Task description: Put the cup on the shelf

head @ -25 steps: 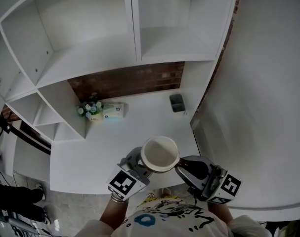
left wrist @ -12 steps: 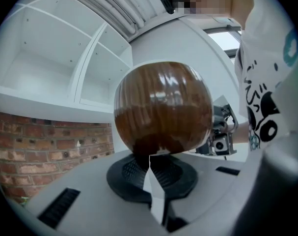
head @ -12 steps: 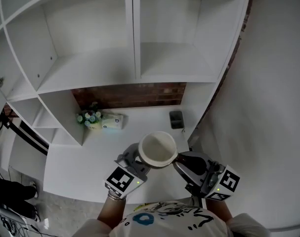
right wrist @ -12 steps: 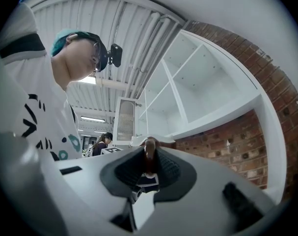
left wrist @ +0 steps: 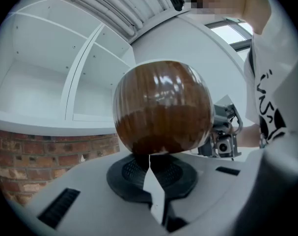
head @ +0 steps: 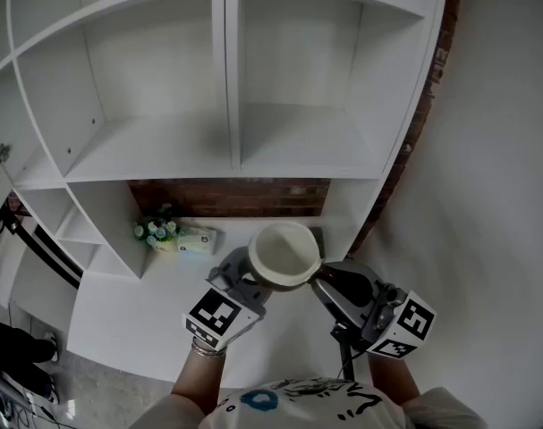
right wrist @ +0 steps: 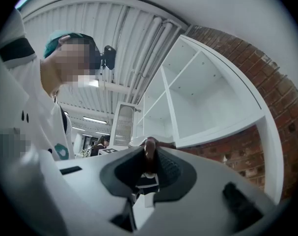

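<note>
A cup (head: 284, 255), white inside and glossy brown outside (left wrist: 162, 107), hangs in the air in front of the white shelf unit (head: 298, 155). Both grippers hold it. My left gripper (head: 246, 282) is shut on the cup's lower left side, and in the left gripper view its pads (left wrist: 149, 162) pinch the brown base. My right gripper (head: 327, 282) is shut on the cup's right side, with a thin brown part, seemingly the handle (right wrist: 149, 154), clamped between its pads. The cup is upright and sits below the open shelf compartments.
A small flower pot (head: 155, 231) and a pale packet (head: 196, 238) stand on the white counter (head: 137, 302) at the left. A dark small object (head: 318, 234) lies behind the cup. A brick wall strip (head: 226, 197) runs under the shelf board. A white wall is at the right.
Both grippers and the cup have moved up and toward the shelf unit. The head view has tilted upward, showing more of the shelf compartments.
</note>
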Demonstrator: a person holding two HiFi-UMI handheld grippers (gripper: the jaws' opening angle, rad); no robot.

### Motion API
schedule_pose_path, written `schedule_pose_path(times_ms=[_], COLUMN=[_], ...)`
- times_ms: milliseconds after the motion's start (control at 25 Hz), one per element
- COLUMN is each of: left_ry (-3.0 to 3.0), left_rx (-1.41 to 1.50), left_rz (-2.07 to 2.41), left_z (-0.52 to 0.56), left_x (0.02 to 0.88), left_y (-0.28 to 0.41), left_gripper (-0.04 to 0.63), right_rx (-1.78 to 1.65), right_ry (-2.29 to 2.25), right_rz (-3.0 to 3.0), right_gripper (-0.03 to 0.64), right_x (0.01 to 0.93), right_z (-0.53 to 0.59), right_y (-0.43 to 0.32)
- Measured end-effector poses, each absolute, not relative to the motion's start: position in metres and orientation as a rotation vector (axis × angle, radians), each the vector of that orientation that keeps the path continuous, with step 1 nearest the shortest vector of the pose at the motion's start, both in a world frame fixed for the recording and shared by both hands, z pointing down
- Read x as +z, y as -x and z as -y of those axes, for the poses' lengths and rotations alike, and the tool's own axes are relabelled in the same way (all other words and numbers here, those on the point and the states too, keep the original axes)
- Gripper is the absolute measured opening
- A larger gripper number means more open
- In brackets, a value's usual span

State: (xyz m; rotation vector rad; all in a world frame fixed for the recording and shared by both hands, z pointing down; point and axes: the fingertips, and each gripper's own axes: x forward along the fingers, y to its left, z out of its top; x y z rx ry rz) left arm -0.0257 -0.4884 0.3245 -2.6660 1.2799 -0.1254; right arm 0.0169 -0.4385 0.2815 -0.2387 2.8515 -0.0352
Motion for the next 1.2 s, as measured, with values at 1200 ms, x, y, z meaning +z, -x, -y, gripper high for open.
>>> schedule_pose_path(times_ms=[1200], left_ry=[2.464], left_rx=[-0.110], left_rz=[-1.386], left_z=[0.551], left_x=[0.235], left_y=[0.059], left_gripper=[0.018], right_rx=[0.040], right_ry=[0.467], right_rz=[-2.695], right_gripper=[0.061], right_x=[0.194], right_z=[0.527], right_y=[0.012])
